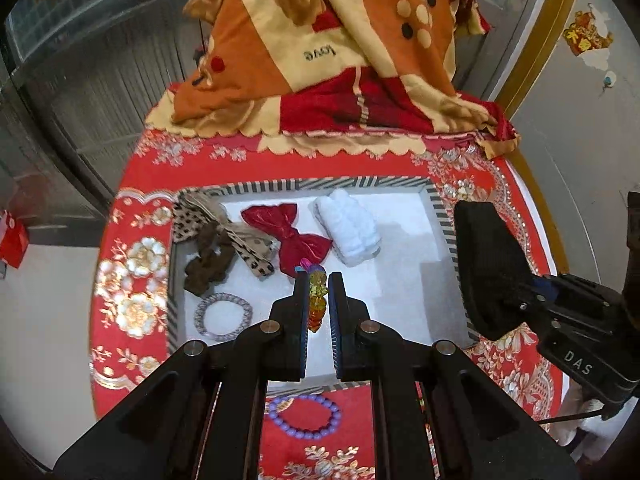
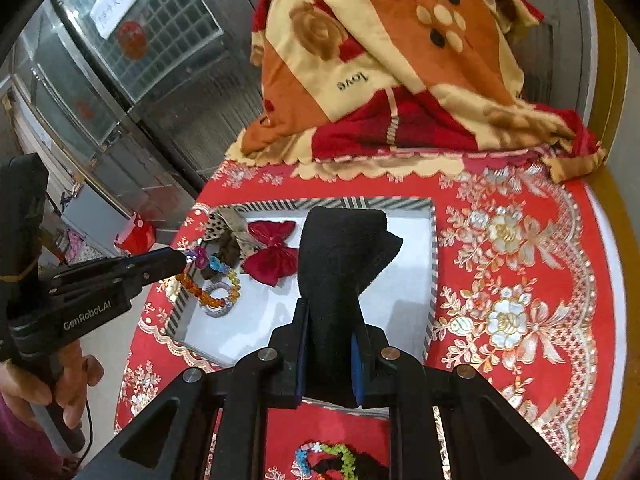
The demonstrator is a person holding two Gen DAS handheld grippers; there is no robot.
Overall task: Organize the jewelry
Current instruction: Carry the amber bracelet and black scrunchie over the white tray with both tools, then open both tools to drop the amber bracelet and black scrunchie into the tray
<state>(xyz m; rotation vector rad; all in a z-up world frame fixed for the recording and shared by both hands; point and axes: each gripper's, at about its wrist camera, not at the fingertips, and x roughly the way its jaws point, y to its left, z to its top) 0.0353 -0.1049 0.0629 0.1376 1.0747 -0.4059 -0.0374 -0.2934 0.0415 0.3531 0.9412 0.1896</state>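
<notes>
A striped-rim tray with a white floor lies on the red cloth. In it lie a leopard bow, a brown bow, a red bow, a white fluffy piece and a silver bracelet. My left gripper is shut on a multicolour bead bracelet, held above the tray; the right wrist view shows it hanging over the silver bracelet. My right gripper is shut on a black fluffy piece above the tray.
A purple bead bracelet lies on the red cloth in front of the tray. A colourful bead piece lies on the cloth below my right gripper. A folded orange and red blanket sits behind the tray. A metal door stands at left.
</notes>
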